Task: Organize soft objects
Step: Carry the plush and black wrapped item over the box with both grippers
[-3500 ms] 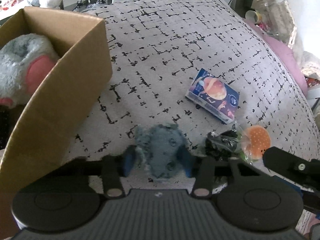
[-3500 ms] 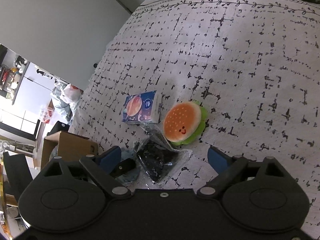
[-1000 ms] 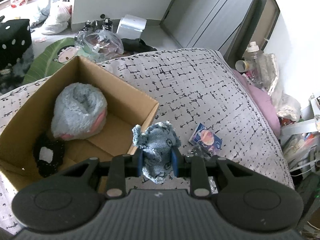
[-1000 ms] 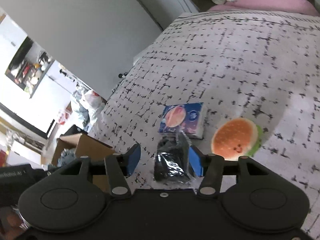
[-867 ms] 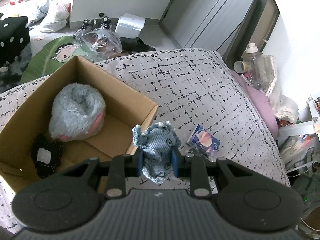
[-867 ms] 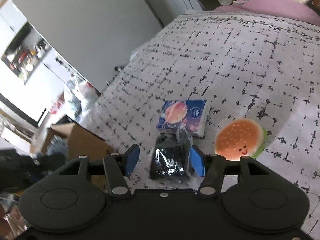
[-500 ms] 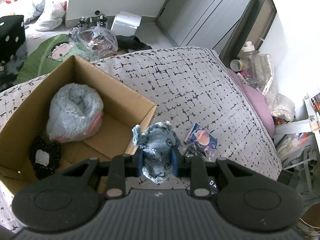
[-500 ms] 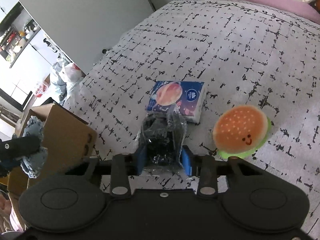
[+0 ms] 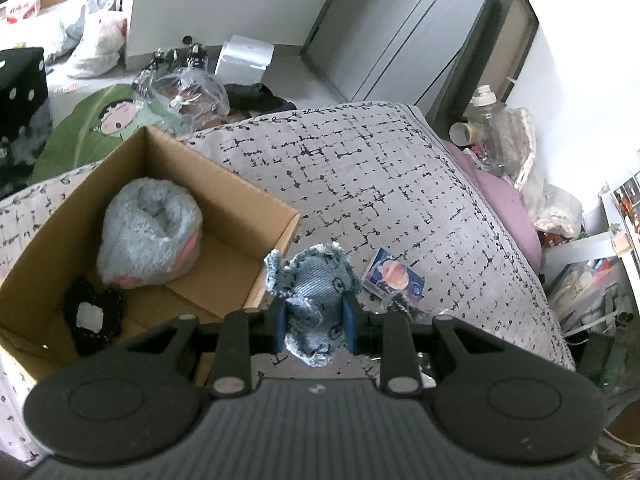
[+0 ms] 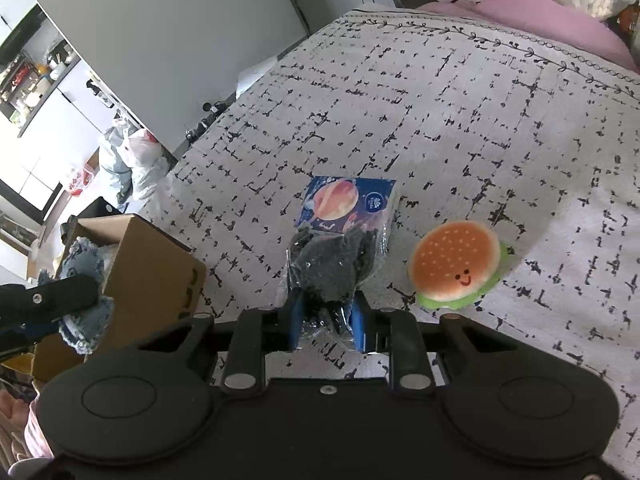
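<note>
Left hand-held gripper pinches the denim pouch; right hand-held gripper clamps the bagged dark cloth.

The left gripper is hanging in the air, its two blue pads closing tightly from either side on a denim toy that is bulging out ahead of them. The right gripper is sitting low, its pads pinching a bagged dark item between them. In the right wrist view, the left gripper is showing at the left edge, pointing rightward.
</note>
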A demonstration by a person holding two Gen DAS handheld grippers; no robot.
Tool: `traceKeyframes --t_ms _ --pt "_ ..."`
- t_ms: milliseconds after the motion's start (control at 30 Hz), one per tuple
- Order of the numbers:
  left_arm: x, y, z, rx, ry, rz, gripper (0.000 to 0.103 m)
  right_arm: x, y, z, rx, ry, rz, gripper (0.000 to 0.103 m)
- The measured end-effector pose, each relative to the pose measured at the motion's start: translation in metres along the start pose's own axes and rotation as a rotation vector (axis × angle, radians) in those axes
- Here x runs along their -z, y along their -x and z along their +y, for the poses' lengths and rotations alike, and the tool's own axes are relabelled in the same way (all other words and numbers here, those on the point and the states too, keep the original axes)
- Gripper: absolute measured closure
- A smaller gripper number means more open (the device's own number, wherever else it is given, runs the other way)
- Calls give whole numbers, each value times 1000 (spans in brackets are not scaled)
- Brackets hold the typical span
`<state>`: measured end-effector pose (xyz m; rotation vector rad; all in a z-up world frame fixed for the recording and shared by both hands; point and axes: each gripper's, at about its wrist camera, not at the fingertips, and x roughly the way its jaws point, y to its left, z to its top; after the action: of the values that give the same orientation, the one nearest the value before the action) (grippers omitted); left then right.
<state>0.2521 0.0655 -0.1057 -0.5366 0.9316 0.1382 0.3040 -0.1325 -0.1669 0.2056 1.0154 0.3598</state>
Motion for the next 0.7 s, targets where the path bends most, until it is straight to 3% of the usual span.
traceKeyframes --t_ms 700 --pt "4 46 -3 -78 -43 -80 76 -9 82 32 -109 64 -188 79"
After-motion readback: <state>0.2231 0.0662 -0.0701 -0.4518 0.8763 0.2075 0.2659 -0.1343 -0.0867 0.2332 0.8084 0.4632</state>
